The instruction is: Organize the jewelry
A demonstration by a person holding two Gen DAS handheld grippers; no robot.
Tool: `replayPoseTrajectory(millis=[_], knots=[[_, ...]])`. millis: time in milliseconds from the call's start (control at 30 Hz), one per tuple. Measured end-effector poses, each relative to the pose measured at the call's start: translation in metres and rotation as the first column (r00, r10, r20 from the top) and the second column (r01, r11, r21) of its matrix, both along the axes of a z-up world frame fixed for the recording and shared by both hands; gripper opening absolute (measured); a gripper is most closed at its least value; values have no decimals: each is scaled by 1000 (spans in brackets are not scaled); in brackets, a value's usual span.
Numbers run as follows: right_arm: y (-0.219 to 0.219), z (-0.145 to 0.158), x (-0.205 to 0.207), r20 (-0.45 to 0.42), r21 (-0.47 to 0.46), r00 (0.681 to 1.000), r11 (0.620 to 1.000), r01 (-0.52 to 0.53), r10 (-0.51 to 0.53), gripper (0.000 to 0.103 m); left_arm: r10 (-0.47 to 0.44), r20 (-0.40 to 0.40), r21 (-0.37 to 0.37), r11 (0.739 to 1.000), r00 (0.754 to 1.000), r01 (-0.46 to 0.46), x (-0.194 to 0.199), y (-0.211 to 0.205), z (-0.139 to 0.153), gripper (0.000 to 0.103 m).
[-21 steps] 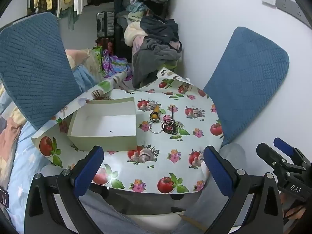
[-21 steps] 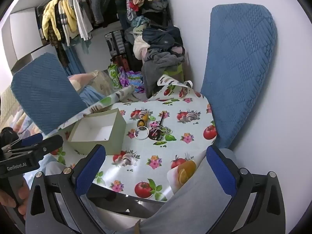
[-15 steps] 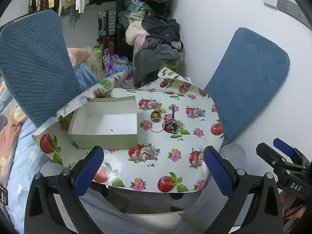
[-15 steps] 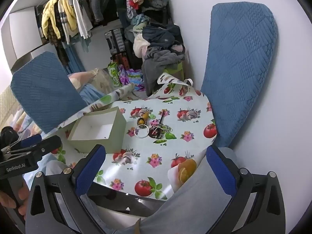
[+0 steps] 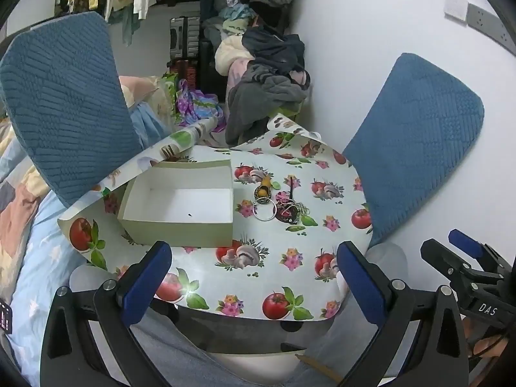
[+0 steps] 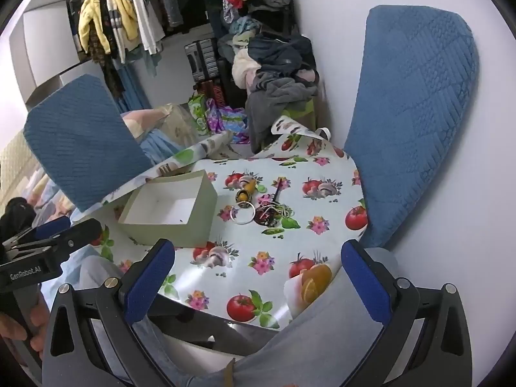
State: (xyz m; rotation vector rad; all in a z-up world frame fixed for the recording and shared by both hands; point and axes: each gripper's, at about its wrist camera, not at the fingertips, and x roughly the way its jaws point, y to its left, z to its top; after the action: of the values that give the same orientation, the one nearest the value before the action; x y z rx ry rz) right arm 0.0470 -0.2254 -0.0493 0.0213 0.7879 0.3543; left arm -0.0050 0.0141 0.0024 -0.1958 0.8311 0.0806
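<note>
Hovering wide apart, left gripper [image 5: 253, 277] and right gripper [image 6: 258, 277] face tangled jewelry pile [image 5: 279, 204] beside open pale-green cardboard box [image 5: 180, 203].

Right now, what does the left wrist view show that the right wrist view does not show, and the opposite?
Only the left wrist view shows the wall socket strip and the right tongs at its right edge. Only the right wrist view shows the yellow jacket on the clothes rail and the left tongs at its left edge. Both show the open box, almost empty, with the silver ring and tangled jewelry beside it on the fruit-print tablecloth.
</note>
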Motion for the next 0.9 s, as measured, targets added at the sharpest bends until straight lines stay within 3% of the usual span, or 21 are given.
replayPoseTrajectory(millis=[900], knots=[[3, 9, 7, 5, 3, 1000, 1000, -20, 20, 103, 24, 7, 17, 1000, 1000, -24, 4, 4, 12, 102]])
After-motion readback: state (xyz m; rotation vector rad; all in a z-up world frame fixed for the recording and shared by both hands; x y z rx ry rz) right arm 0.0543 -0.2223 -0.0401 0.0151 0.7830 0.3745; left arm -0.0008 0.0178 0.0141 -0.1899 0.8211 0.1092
